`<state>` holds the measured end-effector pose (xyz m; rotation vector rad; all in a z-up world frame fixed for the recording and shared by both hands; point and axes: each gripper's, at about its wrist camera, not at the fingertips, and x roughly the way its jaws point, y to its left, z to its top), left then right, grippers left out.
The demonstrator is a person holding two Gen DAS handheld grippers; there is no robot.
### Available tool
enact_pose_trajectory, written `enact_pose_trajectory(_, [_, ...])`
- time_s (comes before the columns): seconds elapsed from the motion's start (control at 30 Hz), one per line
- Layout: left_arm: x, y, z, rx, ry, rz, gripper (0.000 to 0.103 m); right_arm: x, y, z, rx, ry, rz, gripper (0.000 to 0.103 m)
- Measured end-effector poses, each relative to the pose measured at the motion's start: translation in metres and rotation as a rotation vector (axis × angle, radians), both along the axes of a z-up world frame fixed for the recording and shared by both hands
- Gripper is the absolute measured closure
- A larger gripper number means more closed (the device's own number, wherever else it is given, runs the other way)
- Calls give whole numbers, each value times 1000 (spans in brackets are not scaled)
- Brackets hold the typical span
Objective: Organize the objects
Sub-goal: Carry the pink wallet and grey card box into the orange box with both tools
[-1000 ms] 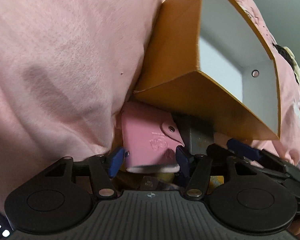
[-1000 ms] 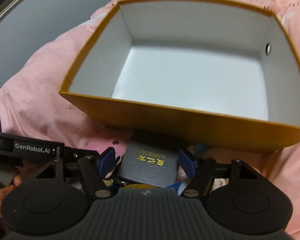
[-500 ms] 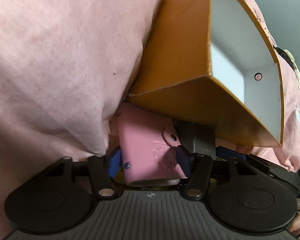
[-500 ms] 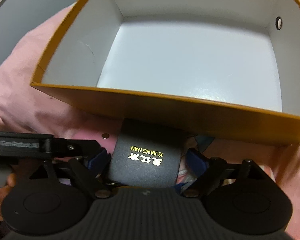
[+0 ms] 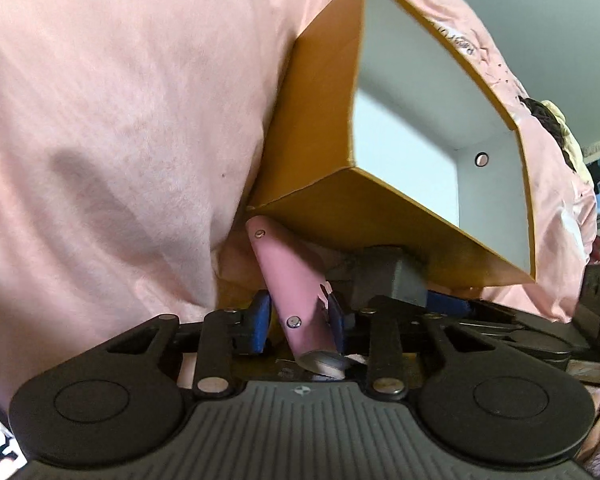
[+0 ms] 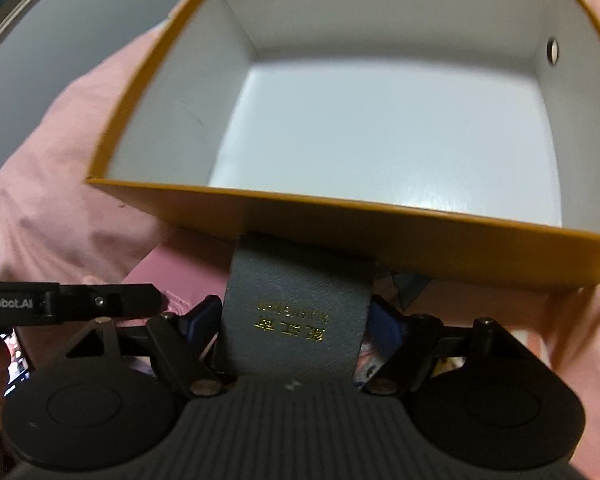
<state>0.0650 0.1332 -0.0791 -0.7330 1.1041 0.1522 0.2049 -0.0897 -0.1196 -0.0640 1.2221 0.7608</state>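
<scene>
An open orange box point(image 6: 340, 216) with a white inside lies on pink bedding; in the left wrist view the box point(image 5: 312, 160) is seen from its corner. My left gripper point(image 5: 298, 316) is shut on a pink snap-button wallet point(image 5: 296, 288), tilted on edge just below the box's near corner. My right gripper point(image 6: 296, 320) is shut on a dark grey box with gold lettering point(image 6: 296, 312), held against the orange box's near wall. The grey box point(image 5: 388, 280) and the right gripper's blue fingers point(image 5: 448, 300) show beside the wallet.
Pink bedding point(image 5: 120, 120) fills the left and surrounds the box. A grey wall point(image 6: 60, 40) lies at the left beyond the bedding. My left gripper's body point(image 6: 60, 304) shows at the left of the right wrist view. Small items lie under both grippers, mostly hidden.
Both grippers rose toward the orange box with their loads. The pink wallet turned from flat to on edge in the left gripper. The grey box came up against the box's near wall.
</scene>
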Motion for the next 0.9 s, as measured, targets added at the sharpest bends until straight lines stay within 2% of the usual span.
enact_pose_trajectory(0.13, [-10,-4,21,22,-43,-4,75,-7,-11,34,42,-34,9,24])
enact_pose_trajectory(0.4, [-25,-11,56,68,-149,-20,84,-31,-24,74,118,-126,11,24])
enact_pose_trajectory(0.57, [-30,-16,73,73,-199,-45,84,-40,-32,81,158,-154,-10,24])
enact_pose_trajectory(0.73, [-37,-24,102,83,-283,-70,84,-49,-45,101,191,-182,-26,24])
enact_pose_trajectory(0.9, [-28,-28,128,88,-366,-86,84,-46,-42,113,221,-222,-50,24])
